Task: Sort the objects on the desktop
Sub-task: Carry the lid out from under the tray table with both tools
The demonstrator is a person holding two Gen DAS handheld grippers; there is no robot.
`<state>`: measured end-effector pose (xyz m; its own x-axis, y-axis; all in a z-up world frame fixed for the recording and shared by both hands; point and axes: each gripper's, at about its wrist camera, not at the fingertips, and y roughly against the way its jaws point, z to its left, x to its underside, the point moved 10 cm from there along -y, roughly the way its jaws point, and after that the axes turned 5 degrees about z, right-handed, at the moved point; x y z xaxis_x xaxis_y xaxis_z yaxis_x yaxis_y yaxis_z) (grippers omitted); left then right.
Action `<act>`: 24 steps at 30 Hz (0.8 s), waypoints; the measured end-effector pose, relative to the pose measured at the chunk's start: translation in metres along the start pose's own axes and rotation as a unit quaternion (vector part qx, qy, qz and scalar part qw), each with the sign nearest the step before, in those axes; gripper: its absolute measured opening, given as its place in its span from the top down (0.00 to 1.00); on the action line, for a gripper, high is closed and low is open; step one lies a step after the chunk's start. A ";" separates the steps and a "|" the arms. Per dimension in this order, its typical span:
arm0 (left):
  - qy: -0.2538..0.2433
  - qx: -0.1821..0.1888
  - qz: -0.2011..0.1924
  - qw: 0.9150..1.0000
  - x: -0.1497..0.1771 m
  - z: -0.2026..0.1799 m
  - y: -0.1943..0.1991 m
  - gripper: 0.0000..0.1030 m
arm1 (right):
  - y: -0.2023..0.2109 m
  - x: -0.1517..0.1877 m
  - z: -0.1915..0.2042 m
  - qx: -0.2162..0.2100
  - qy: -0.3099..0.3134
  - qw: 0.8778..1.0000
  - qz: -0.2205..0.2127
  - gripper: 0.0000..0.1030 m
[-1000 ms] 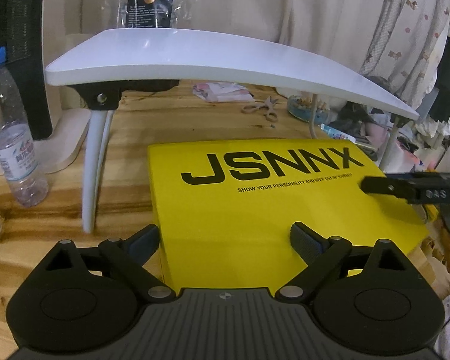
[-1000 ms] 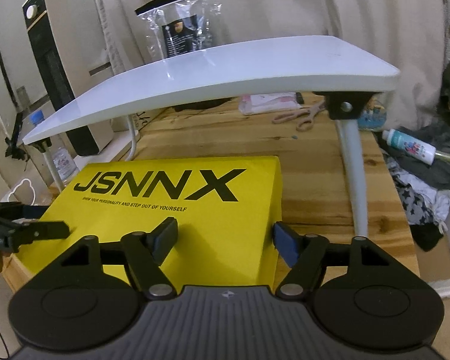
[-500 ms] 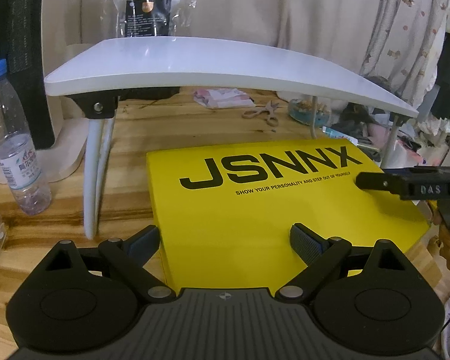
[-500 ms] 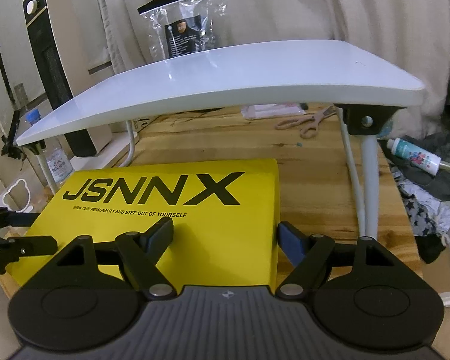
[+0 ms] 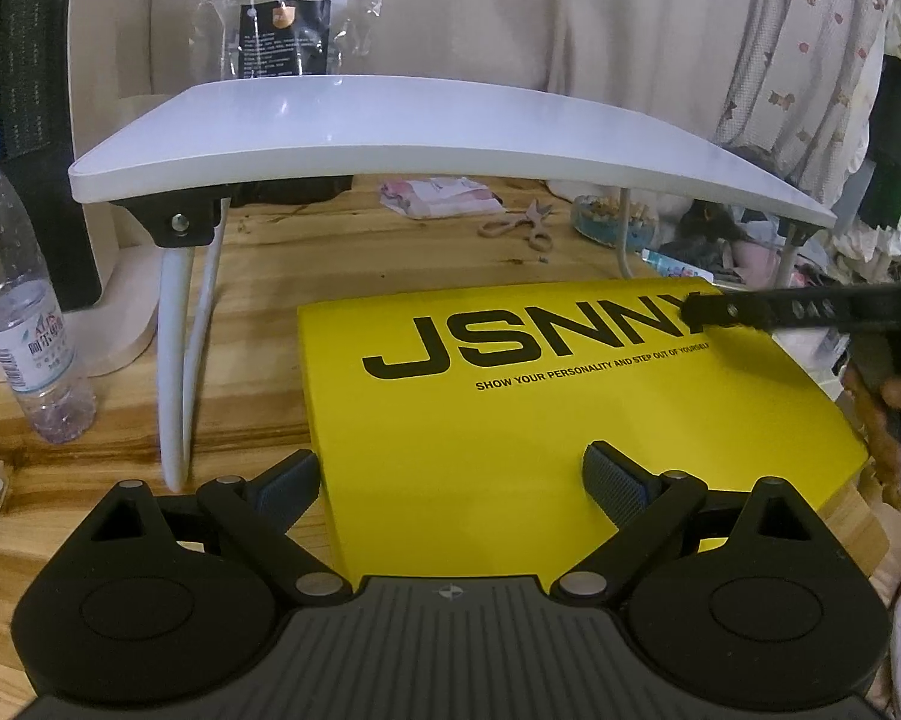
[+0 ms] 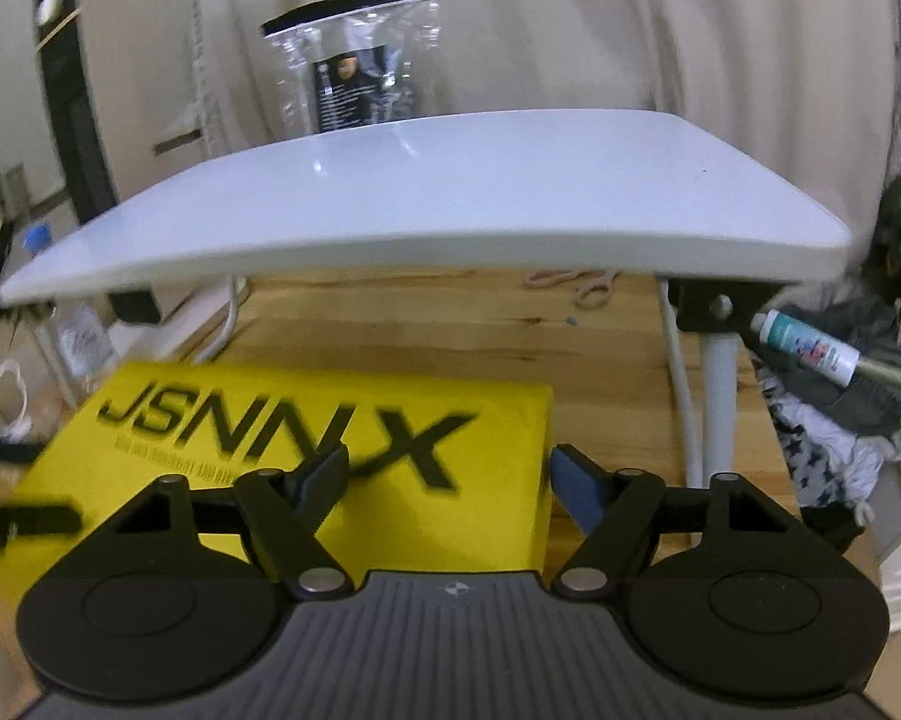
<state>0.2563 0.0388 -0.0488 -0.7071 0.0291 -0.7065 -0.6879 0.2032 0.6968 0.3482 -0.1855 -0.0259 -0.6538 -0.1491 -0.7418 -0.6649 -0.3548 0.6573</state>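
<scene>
A flat yellow box (image 5: 540, 414) printed JSNNX lies on the wooden desk in front of a white raised shelf (image 5: 426, 138); it also shows in the right wrist view (image 6: 306, 438). My left gripper (image 5: 450, 477) is open, its fingers spread over the box's near left corner. My right gripper (image 6: 447, 474) is open over the box's near right corner, and its black finger shows from the side in the left wrist view (image 5: 750, 312). The right wrist view is blurred.
A clear bag (image 5: 288, 18) with a black card stands on the shelf (image 6: 450, 174). A water bottle (image 5: 21, 312) stands at the left. Scissors (image 5: 519, 225) and a packet (image 5: 444, 195) lie under the shelf. A tube (image 6: 810, 351) and clothes lie at the right.
Both grippers have risen and moved toward the shelf. The right gripper's finger has moved left over the end of the box's lettering. Both stay open.
</scene>
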 end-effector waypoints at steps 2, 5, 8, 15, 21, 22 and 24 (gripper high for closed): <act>0.000 0.002 0.001 1.000 0.000 0.000 0.000 0.06 | -0.006 -0.008 -0.003 0.000 -0.002 1.000 0.006 0.34; -0.001 0.003 0.003 1.000 0.000 0.001 0.000 0.06 | -0.013 -0.020 -0.009 0.001 -0.006 1.000 0.014 0.38; 0.000 0.004 0.002 1.000 -0.001 0.001 0.000 0.05 | -0.021 -0.024 -0.012 0.000 -0.003 1.000 0.026 0.42; -0.011 -0.009 -0.006 1.000 -0.001 -0.002 0.002 0.05 | -0.016 -0.019 -0.006 0.024 0.030 0.999 0.011 0.42; -0.013 -0.010 -0.007 1.000 -0.001 -0.003 0.003 0.05 | 0.007 0.003 0.000 0.006 0.034 0.999 0.025 0.41; -0.012 -0.009 -0.006 1.000 -0.001 -0.003 0.003 0.05 | 0.010 0.007 -0.001 -0.001 0.025 0.999 0.028 0.41; -0.011 -0.009 -0.008 1.000 -0.001 -0.003 0.004 0.05 | 0.019 0.015 0.000 -0.014 0.011 0.999 0.035 0.41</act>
<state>0.2541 0.0371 -0.0452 -0.6929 0.0471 -0.7195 -0.7016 0.1864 0.6878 0.3259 -0.1947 -0.0248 -0.6901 -0.1943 -0.6971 -0.6076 -0.3677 0.7040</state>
